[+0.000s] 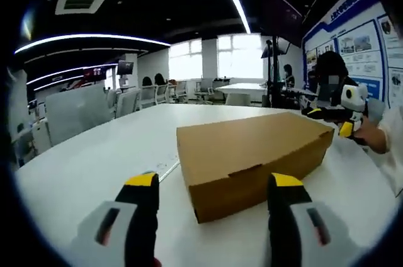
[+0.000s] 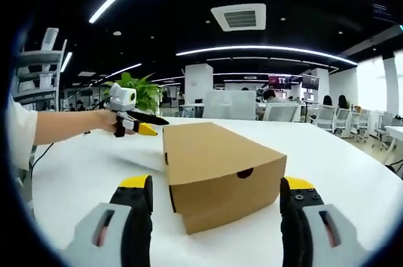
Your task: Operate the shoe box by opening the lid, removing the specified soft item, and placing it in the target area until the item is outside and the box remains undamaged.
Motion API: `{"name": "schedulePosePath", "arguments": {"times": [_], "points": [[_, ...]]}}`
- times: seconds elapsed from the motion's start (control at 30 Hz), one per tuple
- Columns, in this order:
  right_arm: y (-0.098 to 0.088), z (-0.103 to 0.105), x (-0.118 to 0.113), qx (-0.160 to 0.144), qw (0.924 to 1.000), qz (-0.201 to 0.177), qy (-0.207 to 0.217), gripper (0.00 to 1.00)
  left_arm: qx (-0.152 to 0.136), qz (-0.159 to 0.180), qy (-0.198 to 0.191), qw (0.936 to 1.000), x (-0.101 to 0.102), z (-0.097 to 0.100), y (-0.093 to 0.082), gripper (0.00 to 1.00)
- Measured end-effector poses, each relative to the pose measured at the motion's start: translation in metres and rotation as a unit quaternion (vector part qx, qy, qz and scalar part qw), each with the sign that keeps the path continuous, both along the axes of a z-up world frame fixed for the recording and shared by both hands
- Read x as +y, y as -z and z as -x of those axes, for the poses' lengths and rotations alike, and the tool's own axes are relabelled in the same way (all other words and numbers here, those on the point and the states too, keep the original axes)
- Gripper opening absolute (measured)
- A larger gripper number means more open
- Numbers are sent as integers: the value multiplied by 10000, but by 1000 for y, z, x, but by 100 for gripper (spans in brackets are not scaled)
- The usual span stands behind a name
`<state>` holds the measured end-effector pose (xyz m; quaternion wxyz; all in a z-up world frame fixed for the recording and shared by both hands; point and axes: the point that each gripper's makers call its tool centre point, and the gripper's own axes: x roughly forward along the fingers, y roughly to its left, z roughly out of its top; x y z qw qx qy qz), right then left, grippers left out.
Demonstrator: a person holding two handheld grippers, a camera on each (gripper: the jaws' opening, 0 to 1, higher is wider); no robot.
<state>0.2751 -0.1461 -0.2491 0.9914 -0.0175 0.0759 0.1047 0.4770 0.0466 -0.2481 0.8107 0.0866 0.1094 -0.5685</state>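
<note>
A shut brown cardboard shoe box lies on the white table, lid down. My left gripper is open, its yellow-tipped jaws standing wide apart just short of the box's near corner. In the right gripper view the box shows a round finger hole in its end wall. My right gripper is open too, jaws spread to either side of that end. The right gripper also appears beyond the box's far right end, and the left gripper, held by a hand, beside the box's far left corner.
The white table spreads wide around the box. Office chairs ring its far side. A potted plant stands behind the left hand. A poster wall is at the right, with people seated in the background.
</note>
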Motion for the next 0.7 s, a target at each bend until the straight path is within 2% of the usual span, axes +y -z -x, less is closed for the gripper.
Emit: {"name": "schedulePosePath", "arguments": {"times": [0.07,0.23,0.3,0.4,0.43,0.53,0.63,0.7], "points": [[3,1,0,24,10000,-37,3,86,11,123,190,9997,-3,6,1,74],[1,0,7,-86,9998,-60,-176,85,6,129,310,9994,0,8,0,74],[2,0,9,-68,9997,-80,-216,84,48,-4,359,9993,1,9,3,72],[5,-1,8,-16,9997,-123,-191,85,132,-717,460,9963,6,7,17,65],[8,-2,8,33,9998,-118,-152,85,118,-788,524,9954,4,6,18,66],[13,-4,10,127,9998,-91,-102,85,191,-736,581,9954,1,4,16,69],[15,-5,12,158,9998,29,-79,85,222,-418,606,9970,-4,3,8,69],[16,-5,12,190,9997,102,-60,85,196,-405,624,9970,-4,2,9,69]]}}
